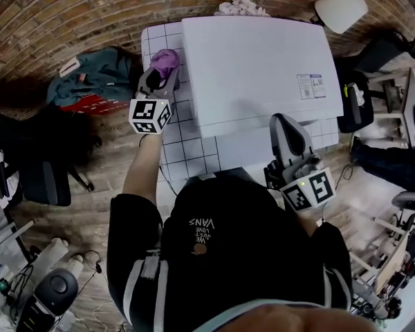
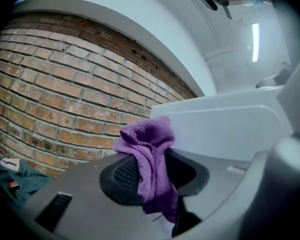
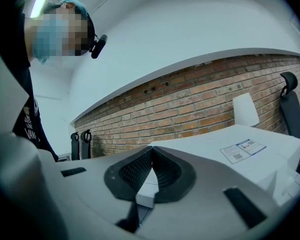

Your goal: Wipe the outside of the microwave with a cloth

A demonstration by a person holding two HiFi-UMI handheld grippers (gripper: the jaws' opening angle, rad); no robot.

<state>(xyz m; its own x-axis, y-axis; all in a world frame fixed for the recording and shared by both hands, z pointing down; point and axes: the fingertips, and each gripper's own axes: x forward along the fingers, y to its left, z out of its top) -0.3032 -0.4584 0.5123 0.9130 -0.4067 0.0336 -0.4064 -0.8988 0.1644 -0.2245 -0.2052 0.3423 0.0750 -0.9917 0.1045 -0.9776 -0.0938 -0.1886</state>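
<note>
The white microwave (image 1: 259,64) stands on a white tiled table (image 1: 187,151), seen from above in the head view. My left gripper (image 1: 163,71) is at the microwave's left side, shut on a purple cloth (image 1: 164,61) that bunches out of its tips. In the left gripper view the purple cloth (image 2: 152,159) hangs between the pads, close by the microwave's white wall (image 2: 230,126). My right gripper (image 1: 285,124) hovers at the microwave's front right corner, shut and holding nothing. The right gripper view shows the microwave's top (image 3: 230,149) with a printed label (image 3: 242,150).
A brick wall (image 1: 69,12) runs behind the table. A teal and red bag (image 1: 90,81) lies on the floor to the left, with black chairs (image 1: 34,164) nearby. A white round thing (image 1: 340,8) and dark chairs (image 1: 394,47) stand at the right. A white lumpy object (image 1: 241,5) sits behind the microwave.
</note>
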